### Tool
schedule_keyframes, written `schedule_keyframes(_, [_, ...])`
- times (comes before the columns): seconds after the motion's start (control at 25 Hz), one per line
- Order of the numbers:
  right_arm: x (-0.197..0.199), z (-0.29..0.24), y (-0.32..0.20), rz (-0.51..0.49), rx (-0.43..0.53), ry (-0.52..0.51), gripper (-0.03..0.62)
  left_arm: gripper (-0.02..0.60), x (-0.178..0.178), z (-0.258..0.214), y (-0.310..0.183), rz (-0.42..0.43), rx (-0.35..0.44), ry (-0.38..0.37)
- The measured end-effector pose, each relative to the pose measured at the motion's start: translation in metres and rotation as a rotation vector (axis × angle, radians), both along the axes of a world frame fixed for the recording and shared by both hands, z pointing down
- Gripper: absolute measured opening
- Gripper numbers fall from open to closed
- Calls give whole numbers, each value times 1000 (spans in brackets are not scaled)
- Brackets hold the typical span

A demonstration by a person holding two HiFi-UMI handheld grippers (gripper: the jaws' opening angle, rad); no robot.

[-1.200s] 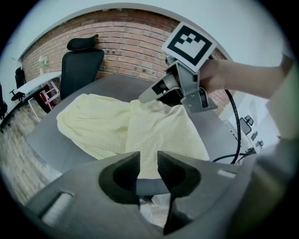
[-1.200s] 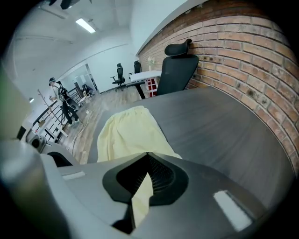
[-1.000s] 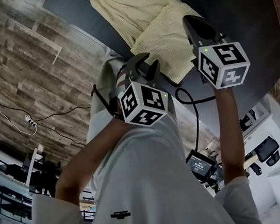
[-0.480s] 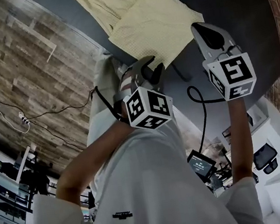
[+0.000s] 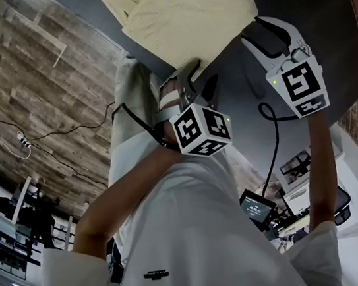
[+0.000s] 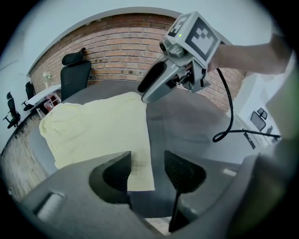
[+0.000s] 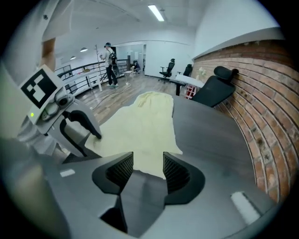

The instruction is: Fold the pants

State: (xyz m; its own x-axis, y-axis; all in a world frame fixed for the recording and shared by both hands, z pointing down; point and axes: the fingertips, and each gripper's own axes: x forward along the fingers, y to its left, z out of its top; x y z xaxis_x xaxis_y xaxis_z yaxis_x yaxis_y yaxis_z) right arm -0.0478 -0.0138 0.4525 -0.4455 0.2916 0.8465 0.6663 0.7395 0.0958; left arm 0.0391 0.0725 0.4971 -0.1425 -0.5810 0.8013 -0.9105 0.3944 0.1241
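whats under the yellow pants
The pants lie spread on the dark grey table, which shows all around them. Anything between cloth and table top is covered and cannot be seen.

left gripper [image 5: 197,79]: is being held pointing steeply downward; its jaws have just been opening and are being held wide apart, with nothing being pinched between the pads.
right gripper [image 5: 261,26]: is being held alongside at a like downward tilt; its jaws have just been opening too, and nothing is being gripped.
left arm [image 5: 138,185]: is being held bent at the elbow.
right arm [image 5: 319,165]: is being held stretched nearly straight forward.
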Motion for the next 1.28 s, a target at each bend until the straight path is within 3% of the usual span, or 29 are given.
schedule_keyframes(0.32, [7, 33, 4, -338, 215, -18, 255, 265, -7, 29, 6, -56, -66, -27])
schedule_keyframes(0.56, [3, 62, 0, -485, 330, -42, 268, 265, -15, 40, 8, -77, -80, -79])
schedule_keyframes(0.68, [0, 71, 0, -491, 353, -57, 264, 220, -21, 39, 11, -133, -61, -83])
schedule_keyframes(0.8, [-3, 72, 1, -469, 350, -77, 233, 184, -28, 36, 14, -189, -24, -28])
schedule_keyframes(1.0, [6, 63, 1, -448, 318, -76, 141, 144, -22, 32, 16, -166, -17, 14])
schedule_keyframes(1.28, [31, 50, 8, -417, 252, -21, 92, 114, -2, 16, 21, -130, 5, 94])
